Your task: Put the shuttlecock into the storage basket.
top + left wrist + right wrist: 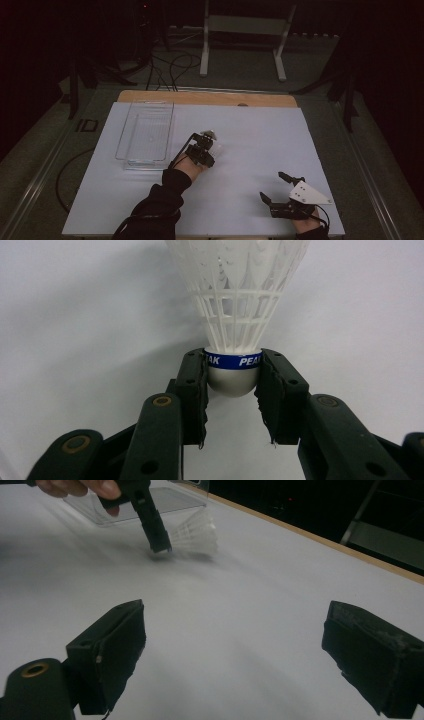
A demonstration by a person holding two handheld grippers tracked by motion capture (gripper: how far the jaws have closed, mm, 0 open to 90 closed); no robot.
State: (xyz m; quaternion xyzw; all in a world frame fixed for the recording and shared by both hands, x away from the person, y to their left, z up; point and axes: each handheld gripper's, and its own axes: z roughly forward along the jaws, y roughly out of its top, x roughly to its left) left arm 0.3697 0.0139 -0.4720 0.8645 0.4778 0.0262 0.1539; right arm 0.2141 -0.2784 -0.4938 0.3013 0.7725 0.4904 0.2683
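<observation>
White item: plastic shuttlecock (235, 300), blue band reading "PEAK", lying on the tabletop (250, 145) just right of a clear plastic tray (146, 131).
Left claw (232, 385): clamped on the shuttlecock's rounded cork base, one pad against each side at the blue band.
Right claw (235, 655): jaws spread wide, nothing between them, low over the tabletop's near right area, well apart from the shuttlecock.
Skirt: points away from the left claw.

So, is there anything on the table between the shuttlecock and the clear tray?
Nothing visible. The left tool grips the shuttlecock at its cork, and the white sheet between it and the clear tray is bare.
</observation>
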